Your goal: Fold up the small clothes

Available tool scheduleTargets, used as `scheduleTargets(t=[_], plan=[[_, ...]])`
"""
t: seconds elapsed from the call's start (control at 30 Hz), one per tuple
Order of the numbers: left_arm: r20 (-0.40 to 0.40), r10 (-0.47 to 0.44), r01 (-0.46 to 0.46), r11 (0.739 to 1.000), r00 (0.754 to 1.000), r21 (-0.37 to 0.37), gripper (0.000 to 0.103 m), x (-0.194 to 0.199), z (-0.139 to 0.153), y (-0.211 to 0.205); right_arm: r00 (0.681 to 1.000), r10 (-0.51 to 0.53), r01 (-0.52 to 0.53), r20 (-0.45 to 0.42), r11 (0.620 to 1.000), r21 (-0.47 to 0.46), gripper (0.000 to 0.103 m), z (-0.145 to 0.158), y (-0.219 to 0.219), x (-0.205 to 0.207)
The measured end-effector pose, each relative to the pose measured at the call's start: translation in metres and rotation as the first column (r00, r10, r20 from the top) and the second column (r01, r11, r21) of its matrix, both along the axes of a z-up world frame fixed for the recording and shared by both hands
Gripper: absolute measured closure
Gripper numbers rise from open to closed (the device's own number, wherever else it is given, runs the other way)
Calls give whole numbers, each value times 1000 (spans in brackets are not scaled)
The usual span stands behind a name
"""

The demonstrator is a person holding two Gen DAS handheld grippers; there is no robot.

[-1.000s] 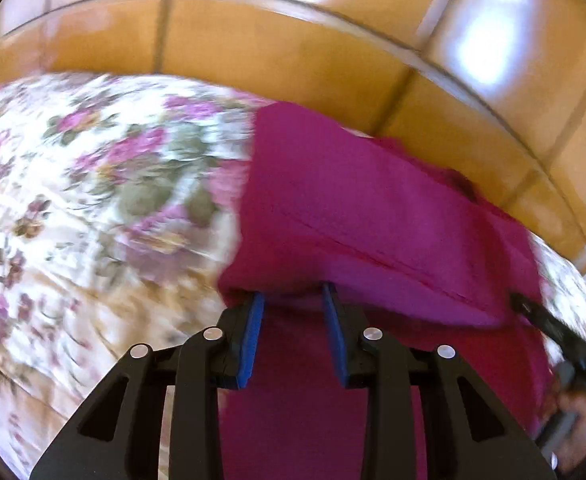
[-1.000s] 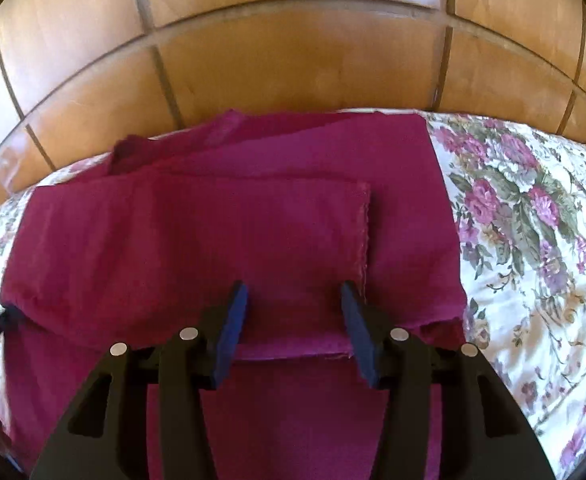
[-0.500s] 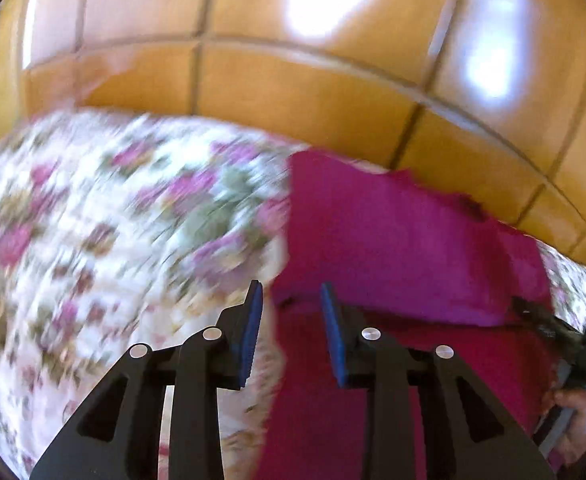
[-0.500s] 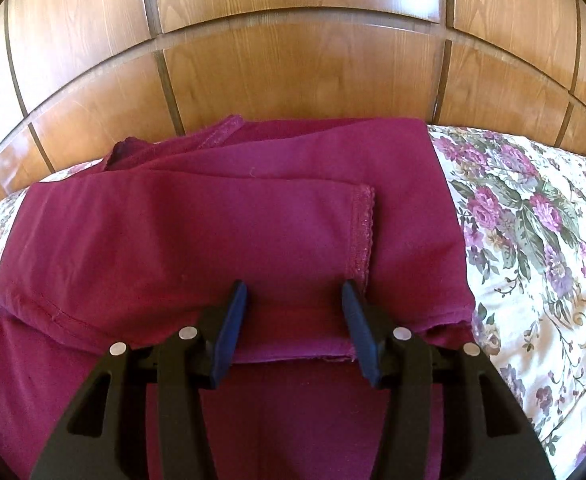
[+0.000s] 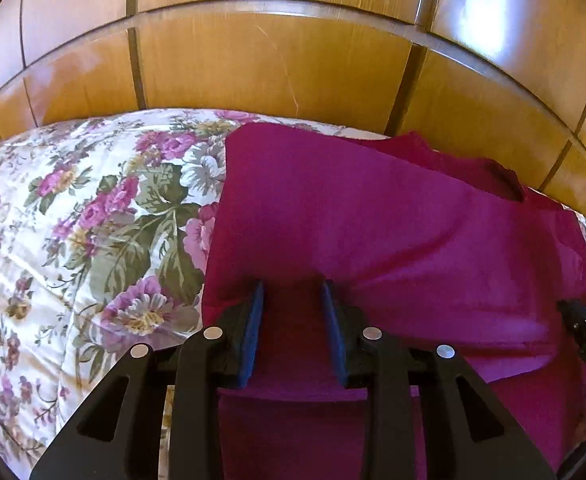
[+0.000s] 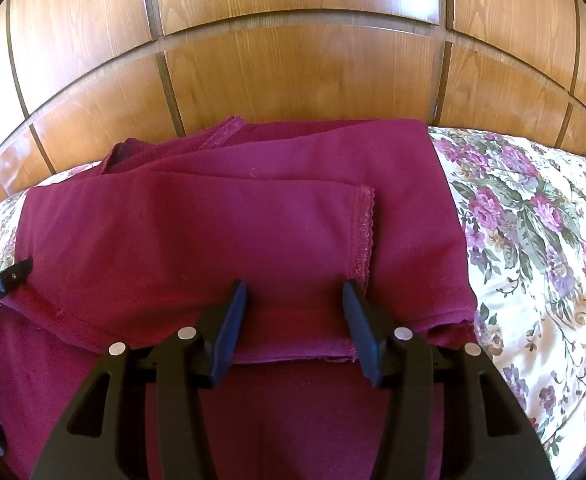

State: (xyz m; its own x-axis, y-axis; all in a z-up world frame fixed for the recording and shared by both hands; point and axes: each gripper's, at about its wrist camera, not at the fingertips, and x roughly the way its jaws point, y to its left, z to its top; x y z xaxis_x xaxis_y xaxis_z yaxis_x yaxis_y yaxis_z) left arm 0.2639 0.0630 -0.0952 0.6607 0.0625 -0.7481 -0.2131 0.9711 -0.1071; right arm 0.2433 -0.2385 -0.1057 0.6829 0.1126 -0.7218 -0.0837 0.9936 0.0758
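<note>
We see the dark red garment lying folded on the bed, which wears a floral cover; in the right wrist view it fills the middle and left of the frame, with a lace-trimmed hem running down toward five o'clock of its centre. A folded-over layer ends in a stitched edge along the near side, and a crumpled collar part sits at the far edge, at about one o'clock in the left wrist view. Our right gripper hovers over the near fold with its jaws released, standing apart with only cloth beneath them. Our left gripper sits at the garment's other near corner, jaws narrower but not clenched; the cloth bulges up just beyond its tips, and we cannot tell whether they touch it. Beyond the bed, at twelve o'clock, stands a glossy wooden panelled wall.
</note>
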Motion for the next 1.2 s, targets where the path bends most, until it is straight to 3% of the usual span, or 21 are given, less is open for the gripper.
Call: scheduleTargets(t=[0.1, 0.17, 0.5, 0.57, 0.6, 0.63, 0.7, 1.07, 1.1, 1.13, 1.17, 1.2], plan=[[17, 6, -6, 1000, 1000, -9, 74, -15, 14, -1, 1000, 0, 0, 0, 1000, 5, 52, 0, -1, 0], [44, 4, -4, 1000, 999, -14, 62, -33, 25, -4, 1000, 1, -1, 0, 1000, 5, 52, 0, -1, 0], [99, -42, 44, 999, 994, -22, 61, -116, 55, -6, 1000, 4, -5, -12, 999, -35, 49, 4, 6, 0], [100, -49, 52, 998, 994, -23, 61, -131, 58, -4, 1000, 13, -14, -28, 999, -48, 41, 8, 10, -1], [101, -51, 53, 998, 994, -21, 61, -138, 60, -1, 999, 15, -17, -40, 999, -52, 30, 10, 12, -3], [104, -48, 50, 999, 993, -18, 61, -145, 61, 1, 998, 6, -9, -56, 998, -59, 9, 13, 13, -6], [106, -48, 50, 999, 993, -14, 61, -159, 62, 5, 997, 24, -26, -79, 999, -21, 8, 15, 12, -16], [78, -48, 49, 999, 996, -9, 61, -205, 51, 10, 995, 7, -9, -104, 1000, -19, 8, 25, -22, -86], [71, -52, 53, 999, 996, -11, 54, -208, 49, 11, 994, 5, -8, -105, 1000, -24, 8, 26, -26, -92], [69, -52, 53, 998, 996, -14, 35, -211, 48, 10, 994, 4, -8, -109, 999, -32, 8, 27, -32, -100], [75, -44, 46, 999, 996, -21, 28, -218, 47, 12, 994, 1, -6, -113, 999, -43, 8, 27, -37, -106], [81, -41, 43, 999, 996, -26, 28, -222, 46, 13, 993, -4, -3, -115, 998, -55, 8, 27, -42, -113]])
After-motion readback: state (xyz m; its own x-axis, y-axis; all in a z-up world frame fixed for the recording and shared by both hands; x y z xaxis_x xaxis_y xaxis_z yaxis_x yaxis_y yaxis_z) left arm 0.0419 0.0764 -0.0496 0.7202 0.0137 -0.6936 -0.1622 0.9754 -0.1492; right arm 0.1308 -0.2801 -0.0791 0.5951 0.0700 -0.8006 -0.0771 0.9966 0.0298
